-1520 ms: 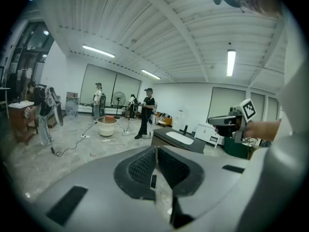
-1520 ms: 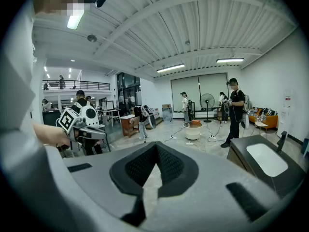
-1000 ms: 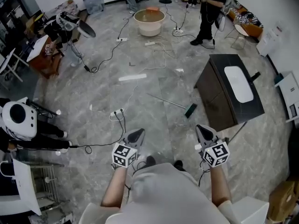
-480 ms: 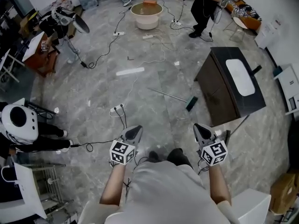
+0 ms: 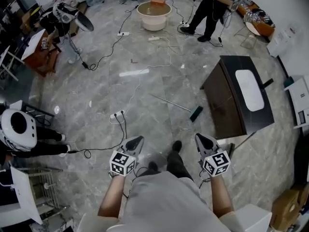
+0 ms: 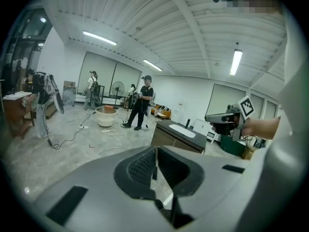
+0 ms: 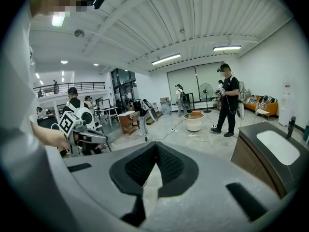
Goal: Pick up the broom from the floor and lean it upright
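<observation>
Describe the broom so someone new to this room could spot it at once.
Find the dark cabinet with the white basin on the right of the head view. On the grey floor just left of it lies the broom. Its green head and thin straight pale handle set it apart from the flat white strip farther off and the curling cables.

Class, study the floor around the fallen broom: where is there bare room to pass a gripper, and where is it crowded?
Bare floor lies between the broom handle and the power strip, and between the broom and the person's feet. It is tight where the broom head nears the dark cabinet, and cables crowd the floor by the tub.
</observation>
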`<state>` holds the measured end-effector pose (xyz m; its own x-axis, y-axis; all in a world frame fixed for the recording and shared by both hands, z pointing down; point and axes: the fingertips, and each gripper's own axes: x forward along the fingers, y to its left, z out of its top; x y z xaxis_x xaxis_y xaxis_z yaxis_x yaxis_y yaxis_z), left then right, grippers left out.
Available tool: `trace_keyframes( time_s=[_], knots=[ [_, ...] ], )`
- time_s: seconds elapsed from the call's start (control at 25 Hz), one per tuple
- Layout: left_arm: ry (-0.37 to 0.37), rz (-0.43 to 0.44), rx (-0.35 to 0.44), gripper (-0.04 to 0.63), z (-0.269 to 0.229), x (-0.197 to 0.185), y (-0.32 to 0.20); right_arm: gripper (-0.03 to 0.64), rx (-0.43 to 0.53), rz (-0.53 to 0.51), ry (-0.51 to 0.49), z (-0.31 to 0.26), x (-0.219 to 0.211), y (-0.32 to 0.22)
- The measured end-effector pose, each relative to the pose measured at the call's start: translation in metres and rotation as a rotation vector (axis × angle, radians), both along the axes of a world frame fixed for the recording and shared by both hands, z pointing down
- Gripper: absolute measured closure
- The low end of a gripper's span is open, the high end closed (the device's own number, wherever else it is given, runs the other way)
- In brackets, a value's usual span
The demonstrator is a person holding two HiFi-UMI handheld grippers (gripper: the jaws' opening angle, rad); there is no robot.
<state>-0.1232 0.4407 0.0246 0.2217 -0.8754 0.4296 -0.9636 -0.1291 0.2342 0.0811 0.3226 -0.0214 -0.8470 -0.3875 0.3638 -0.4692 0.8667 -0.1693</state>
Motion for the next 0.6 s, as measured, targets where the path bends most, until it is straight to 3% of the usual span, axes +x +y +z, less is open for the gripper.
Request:
trace_keyframes(
  time_s=[0.6],
  knots=[
    [-0.004, -0.049, -0.04, 0.58, 0.021, 0.014, -0.168, 0.618, -0.076, -0.124, 0.022, 0.043, -0.013, -0.187]
  ],
)
